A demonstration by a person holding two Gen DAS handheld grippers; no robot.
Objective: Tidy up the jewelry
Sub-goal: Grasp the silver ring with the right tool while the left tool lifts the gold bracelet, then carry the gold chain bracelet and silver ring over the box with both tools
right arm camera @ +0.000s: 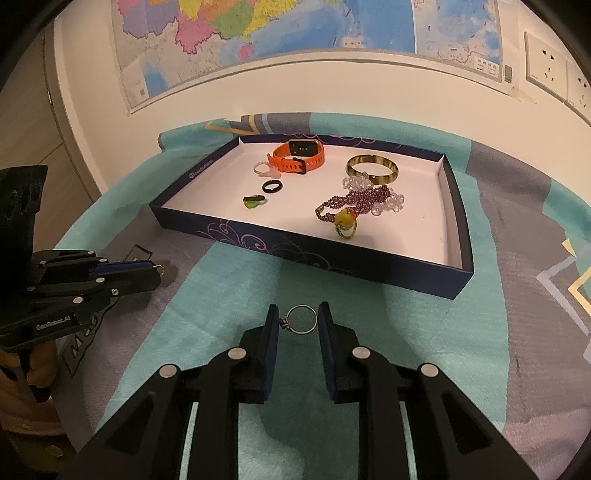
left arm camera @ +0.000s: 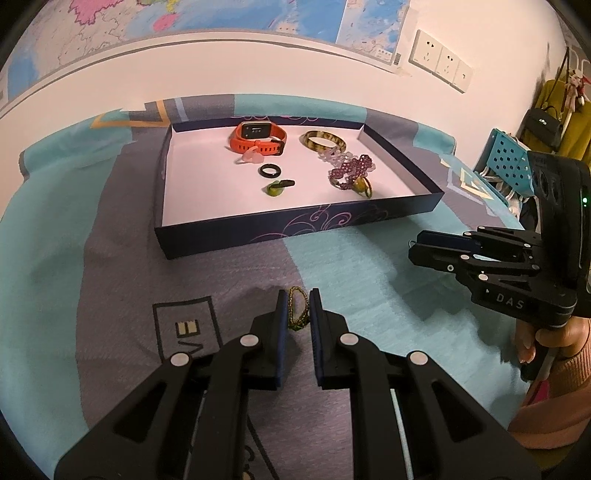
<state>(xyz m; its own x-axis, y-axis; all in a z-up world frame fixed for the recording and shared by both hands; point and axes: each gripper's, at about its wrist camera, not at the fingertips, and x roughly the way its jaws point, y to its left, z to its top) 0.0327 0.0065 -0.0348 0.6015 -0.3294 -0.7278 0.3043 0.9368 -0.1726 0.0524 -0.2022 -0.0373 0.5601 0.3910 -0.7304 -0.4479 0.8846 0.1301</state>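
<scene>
Left wrist cam sits behind its own gripper (left arm camera: 298, 306), close above the cloth (left arm camera: 110, 258), tilted down and forward toward the tray (left arm camera: 295, 229) and wall map (left arm camera: 221, 14). Right wrist cam has the same setup behind its gripper (right arm camera: 298, 319), same tilt, tray (right arm camera: 332, 258) slightly nearer, probably. Both share tray, cloth, map and sockets (left arm camera: 439, 61). Each sees the other: right gripper (left arm camera: 415, 247) at the left view's right edge, left gripper (right arm camera: 157, 271) at the right view's left edge. Fisheye bends the edges.

Dim warm indoor light, soft shadows, strong fisheye bending; edges perhaps slightly blurred.
</scene>
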